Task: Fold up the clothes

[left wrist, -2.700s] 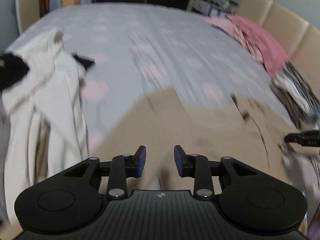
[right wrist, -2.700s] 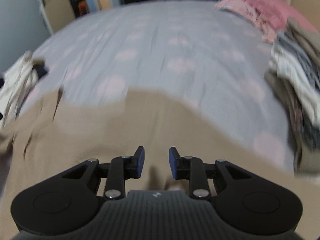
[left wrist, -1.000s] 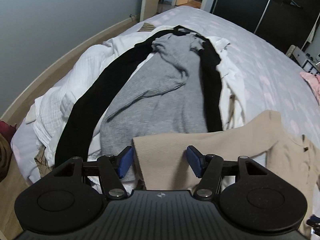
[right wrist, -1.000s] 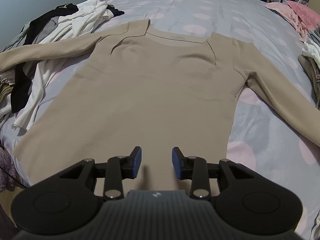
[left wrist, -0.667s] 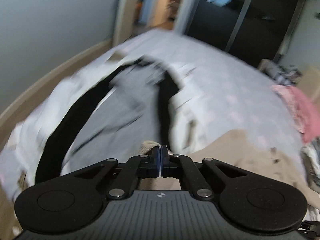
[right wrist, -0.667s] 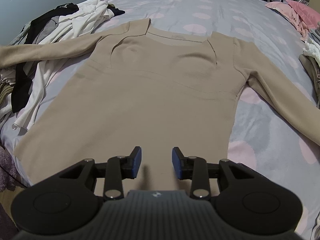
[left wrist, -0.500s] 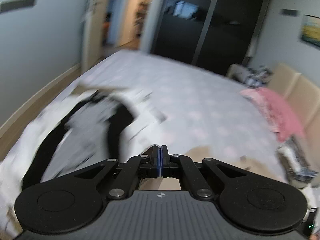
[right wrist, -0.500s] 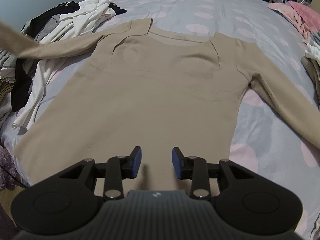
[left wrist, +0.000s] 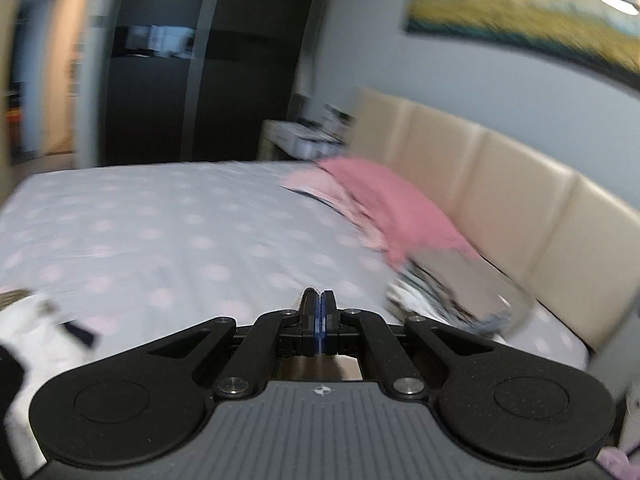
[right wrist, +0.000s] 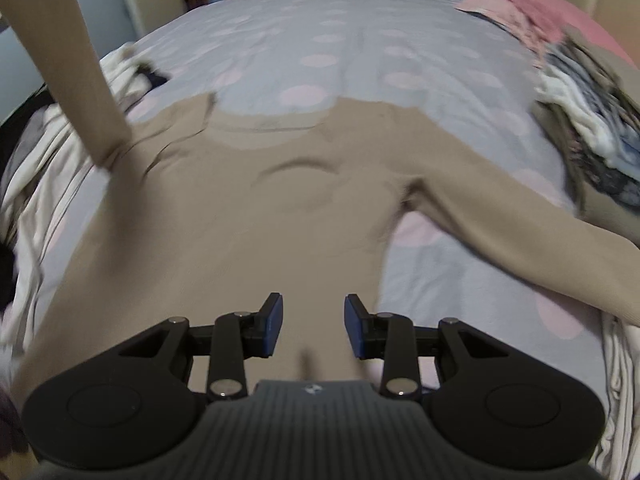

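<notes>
A beige long-sleeved top (right wrist: 256, 216) lies flat on the grey bedspread with pink dots (right wrist: 360, 36), neckline away from me. Its left sleeve (right wrist: 68, 60) is raised, rising steeply out of the upper left of the right wrist view. My left gripper (left wrist: 319, 312) is shut, and a sliver of beige fabric (left wrist: 320, 368) shows under its fingers. That view is blurred and looks across the bed at the headboard. Over the top's hem my right gripper (right wrist: 314, 326) hangs open, holding nothing. The right sleeve (right wrist: 520, 216) stretches out to the right.
A heap of white, black and grey clothes (right wrist: 36, 168) lies on the left of the bed. Pink garments (left wrist: 384, 208) and a patterned pile (right wrist: 596, 128) sit on the right by the beige padded headboard (left wrist: 520, 184). Dark wardrobe doors (left wrist: 200, 72) stand beyond the bed.
My left gripper shut on the end of the beige sleeve and has lifted it while swinging right, from the clothes heap toward the headboard. The right gripper stayed open and tilted forward.
</notes>
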{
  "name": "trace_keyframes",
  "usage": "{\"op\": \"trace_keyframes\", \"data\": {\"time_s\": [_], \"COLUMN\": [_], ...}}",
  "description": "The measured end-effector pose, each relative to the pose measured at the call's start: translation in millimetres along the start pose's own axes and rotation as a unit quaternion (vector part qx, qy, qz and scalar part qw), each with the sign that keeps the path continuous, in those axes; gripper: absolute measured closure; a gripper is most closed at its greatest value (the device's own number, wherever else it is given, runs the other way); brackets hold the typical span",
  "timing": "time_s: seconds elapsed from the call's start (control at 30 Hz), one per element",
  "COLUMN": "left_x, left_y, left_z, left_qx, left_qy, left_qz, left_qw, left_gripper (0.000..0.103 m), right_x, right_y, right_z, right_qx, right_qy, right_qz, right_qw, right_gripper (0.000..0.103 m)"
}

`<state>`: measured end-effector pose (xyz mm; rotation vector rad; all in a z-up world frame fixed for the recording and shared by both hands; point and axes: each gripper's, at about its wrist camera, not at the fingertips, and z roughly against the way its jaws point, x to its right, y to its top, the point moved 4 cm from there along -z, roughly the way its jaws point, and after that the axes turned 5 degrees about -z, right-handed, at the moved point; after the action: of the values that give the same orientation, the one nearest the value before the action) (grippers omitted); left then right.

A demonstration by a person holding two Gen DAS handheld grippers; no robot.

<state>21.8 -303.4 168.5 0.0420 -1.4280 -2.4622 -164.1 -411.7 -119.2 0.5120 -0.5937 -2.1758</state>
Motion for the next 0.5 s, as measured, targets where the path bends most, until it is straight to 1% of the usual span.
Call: {"op": "trace_keyframes", "data": {"time_s": [0.07,0.13,0.2,0.3,0.37,0.4,0.43,0.47,0.5], "left_x": [22.2,42.1,55.1,67.3,70.6,69.8,69.0,68.2,65.2], "left_y": [-0.5,-3.5,-11.4,-31.0,-44.6,-50.0,-55.4,-60.9,-65.4], "left_z": [-33.9,-65.4,-96.7,-145.2,-174.1,-180.7,-187.3,-193.8,-194.6], "left_qx": [-0.021,-0.038,-0.056,-0.1,-0.129,-0.134,-0.139,-0.143,-0.145], "left_qy": [-0.03,-0.05,-0.068,-0.098,-0.109,-0.108,-0.106,-0.104,-0.101], "left_qz": [-0.015,-0.029,-0.031,-0.033,-0.036,-0.035,-0.033,-0.032,-0.028], "left_qw": [0.9992,0.9976,0.9956,0.9896,0.9849,0.9845,0.9841,0.9836,0.9838], "left_gripper": [0.103,0.103,0.103,0.103,0.102,0.093,0.086,0.075,0.071], "right_x": [11.0,19.0,25.8,32.9,36.8,39.2,41.6,43.9,46.3], "right_y": [6.3,11.1,14.8,17.1,16.9,16.6,16.2,15.9,15.6], "right_z": [-1.0,-2.7,-4.5,-9.8,-14.0,-15.8,-17.6,-19.4,-21.2], "right_qx": [0.002,0.002,-0.001,-0.009,-0.015,-0.017,-0.02,-0.023,-0.025], "right_qy": [-0.006,-0.011,-0.014,-0.017,-0.02,-0.022,-0.024,-0.026,-0.029], "right_qz": [-0.016,-0.026,-0.033,-0.037,-0.04,-0.042,-0.045,-0.048,-0.05], "right_qw": [1.0,1.0,0.999,0.999,0.999,0.999,0.998,0.998,0.998], "right_gripper": [0.066,0.066,0.066,0.065,0.065,0.065,0.064,0.064,0.064]}}
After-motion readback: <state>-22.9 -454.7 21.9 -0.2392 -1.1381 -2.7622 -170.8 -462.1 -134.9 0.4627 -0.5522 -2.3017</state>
